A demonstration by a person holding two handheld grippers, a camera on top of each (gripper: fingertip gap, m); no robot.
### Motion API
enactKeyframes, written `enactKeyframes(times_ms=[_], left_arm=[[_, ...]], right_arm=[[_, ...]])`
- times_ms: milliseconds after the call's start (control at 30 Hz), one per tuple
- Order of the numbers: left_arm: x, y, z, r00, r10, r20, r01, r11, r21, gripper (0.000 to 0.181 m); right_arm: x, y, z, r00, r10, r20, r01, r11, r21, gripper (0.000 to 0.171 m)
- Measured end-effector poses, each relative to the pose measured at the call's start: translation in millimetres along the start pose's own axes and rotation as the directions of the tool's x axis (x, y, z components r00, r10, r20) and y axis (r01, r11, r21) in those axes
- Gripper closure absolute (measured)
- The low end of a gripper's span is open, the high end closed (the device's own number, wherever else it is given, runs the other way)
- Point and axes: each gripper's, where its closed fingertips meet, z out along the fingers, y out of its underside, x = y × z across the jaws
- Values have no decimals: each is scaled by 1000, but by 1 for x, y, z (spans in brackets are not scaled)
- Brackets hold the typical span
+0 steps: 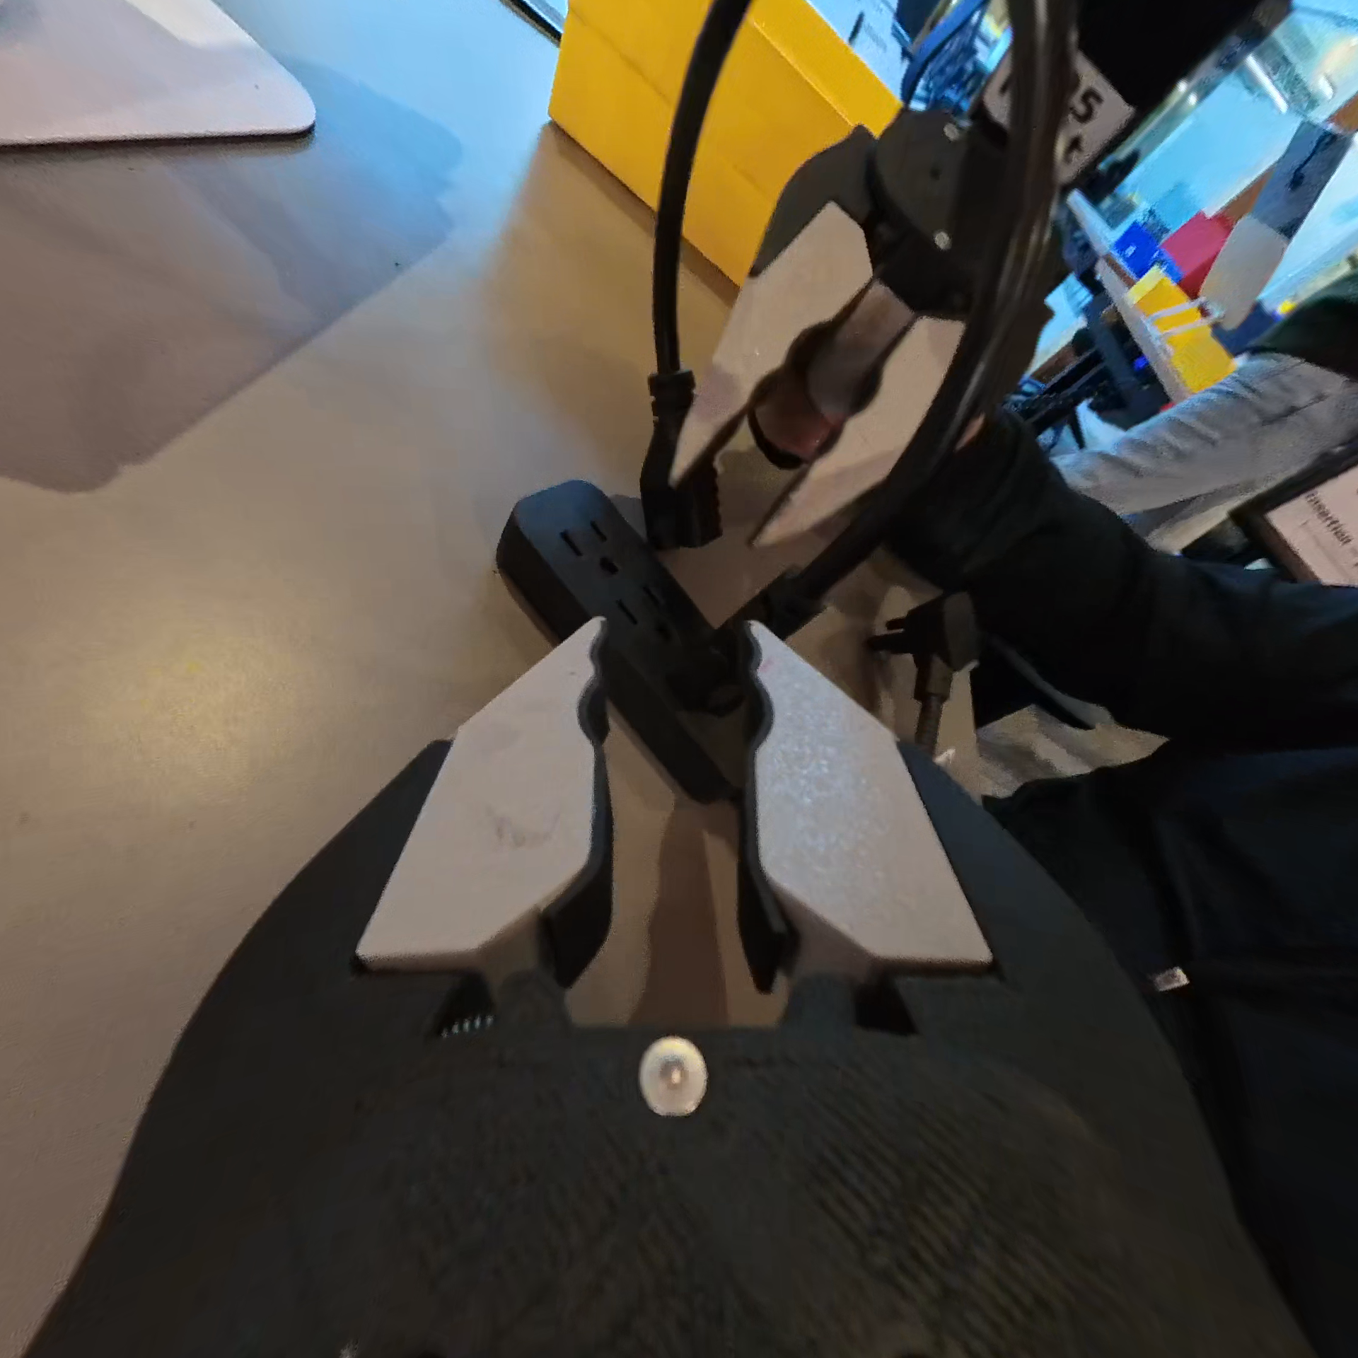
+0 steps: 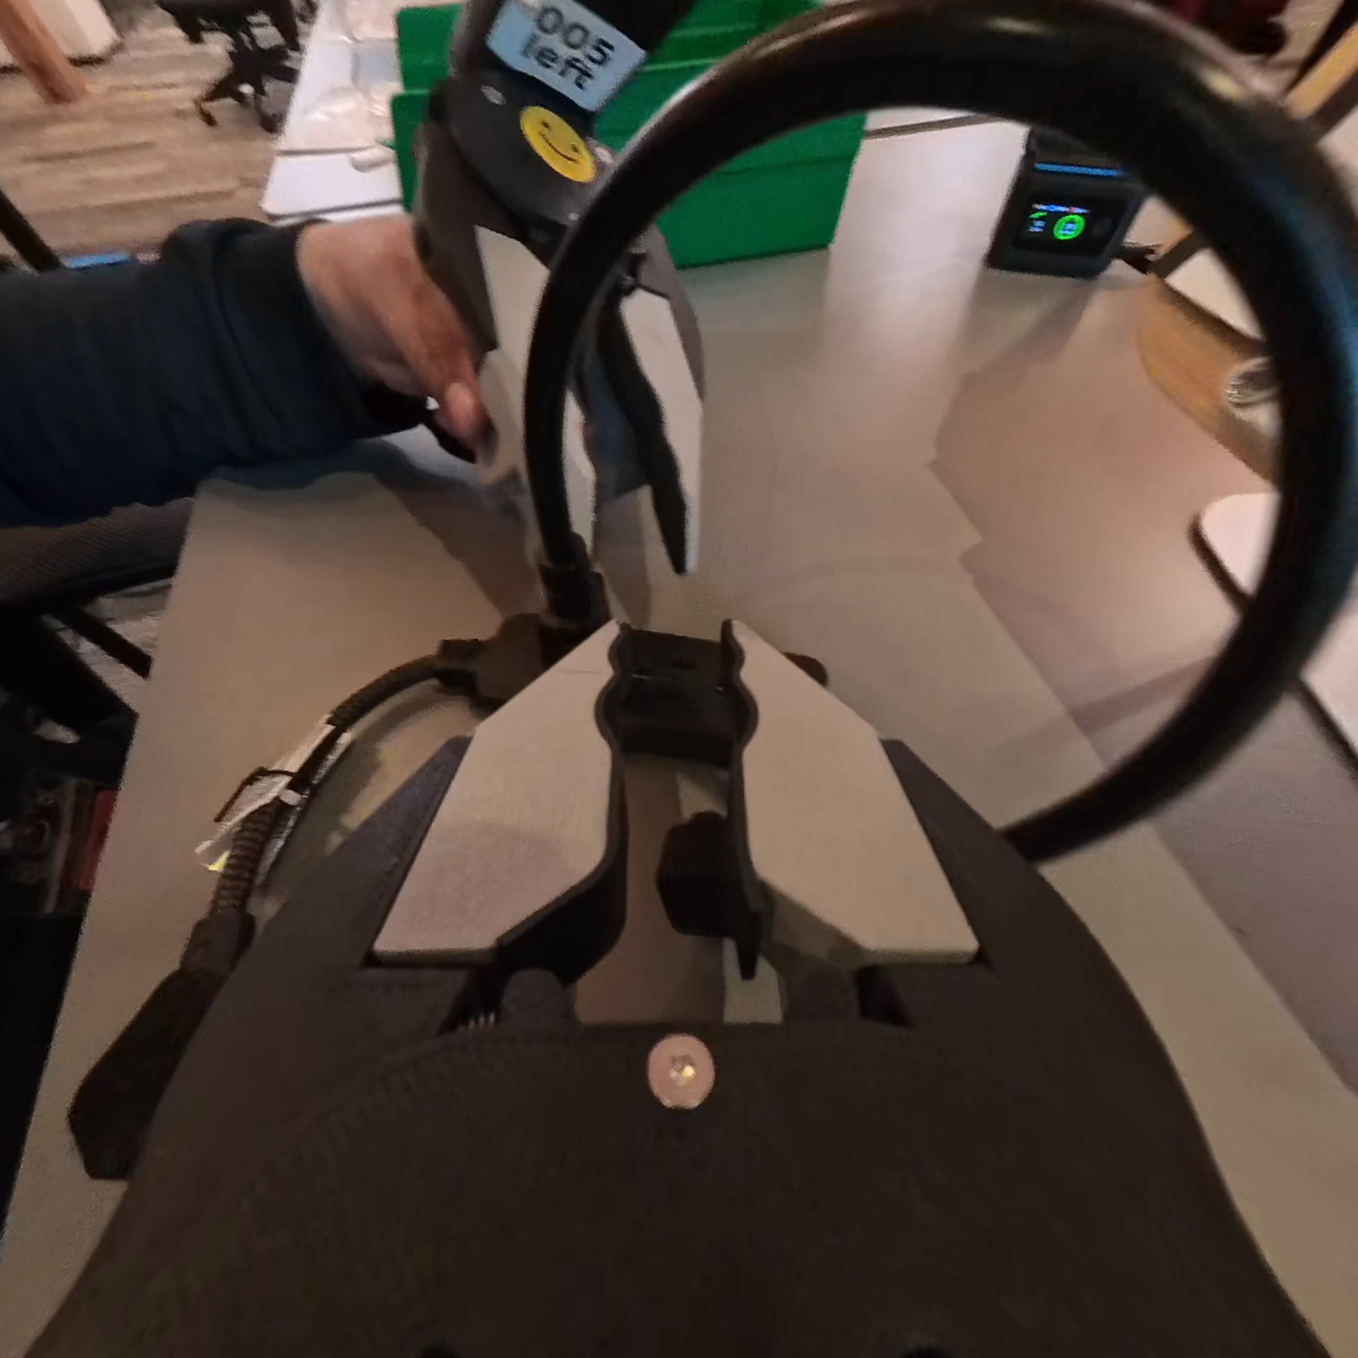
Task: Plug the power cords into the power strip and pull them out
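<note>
My left gripper [image 1: 672, 661] sits closest in its own view, clamped across the black power strip [image 1: 588, 566], which lies flat on the tan table [image 1: 257, 661] and points away toward the yellow box [image 1: 705, 110]. My right gripper [image 2: 672, 647] is closed on a black plug [image 2: 672, 698]; in the left view that plug [image 1: 680, 507] hangs at the strip's far edge, beside the outlets, not seated as far as I can tell. Its cord [image 2: 1102, 110] loops wide over the rig.

Risks, my read:
- The plug looks tilted and off the slots, so pushing now could bend prongs or skate off.
- A stiff cord loop could twist the plug in my grip.
- A second loose plug [image 1: 933, 632] beside the strip could snag.
- If my left hold slips, the strip slides or lifts.
</note>
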Motion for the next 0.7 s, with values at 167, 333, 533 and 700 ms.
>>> enactKeyframes(times_ms=[167,333,533,700], left_arm=[[10,2,2,998,21,-57,-21,1000,-6,162],[13,2,7,997,15,-72,-15,1000,3,160],[16,2,8,996,33,-80,-32,999,4,164],[25,6,15,991,22,-129,-23,1000,-11,160]], right_arm=[[16,10,-1,997,26,-70,-28,999,-30,152],[19,12,0,996,61,-68,-63,998,-29,153],[24,17,-3,968,253,-5,-253,967,-14,163],[28,18,-3,962,272,-7,-272,962,-3,171]])
